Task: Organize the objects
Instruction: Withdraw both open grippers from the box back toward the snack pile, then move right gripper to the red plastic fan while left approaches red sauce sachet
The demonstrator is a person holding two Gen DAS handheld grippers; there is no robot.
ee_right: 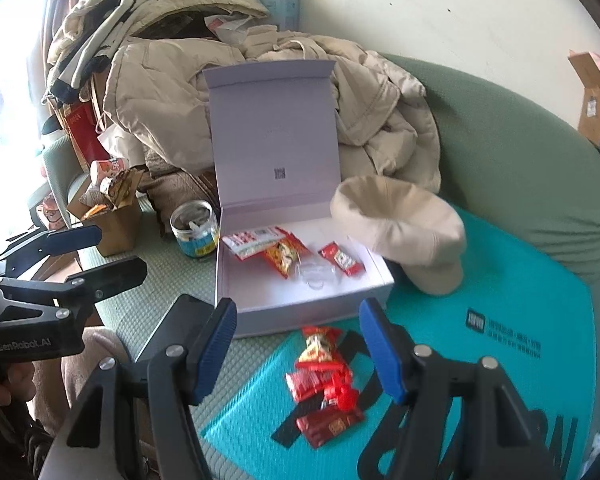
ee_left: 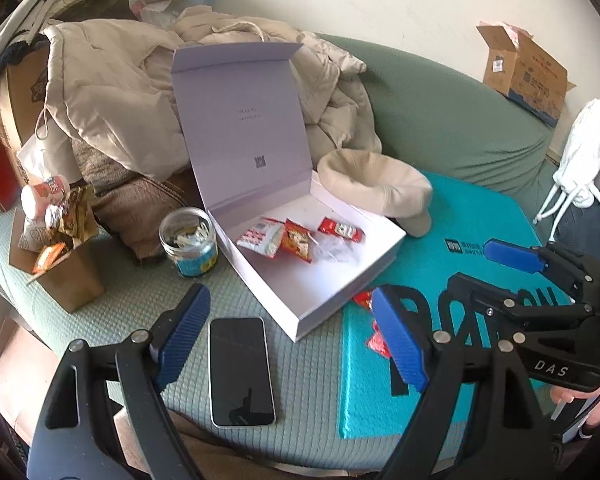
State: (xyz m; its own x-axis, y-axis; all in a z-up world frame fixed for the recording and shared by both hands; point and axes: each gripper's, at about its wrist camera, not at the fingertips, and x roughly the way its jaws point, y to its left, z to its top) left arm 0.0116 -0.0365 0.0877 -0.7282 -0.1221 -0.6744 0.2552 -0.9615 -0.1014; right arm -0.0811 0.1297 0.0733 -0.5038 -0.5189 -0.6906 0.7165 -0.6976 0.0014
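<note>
Right wrist view: I hold both claws spread, empty. Right claw (ee_right: 298, 354) hangs over a red snack-packet pile (ee_right: 326, 384) just before the white box (ee_right: 300, 312); three packets (ee_right: 284, 254) inside. Left claw (ee_left: 290, 334) nearby.

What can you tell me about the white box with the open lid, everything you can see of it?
The white flip-lid cardboard box lies on the green quilted cover, its front corner over the teal mat. Its pale lilac lid stands upright, hinged at the back, leaning against the beige padded coat, with a small code printed inside. The shallow tray holds red snack packets and a clear wrapper. A beige cap leans on its right wall.
</note>
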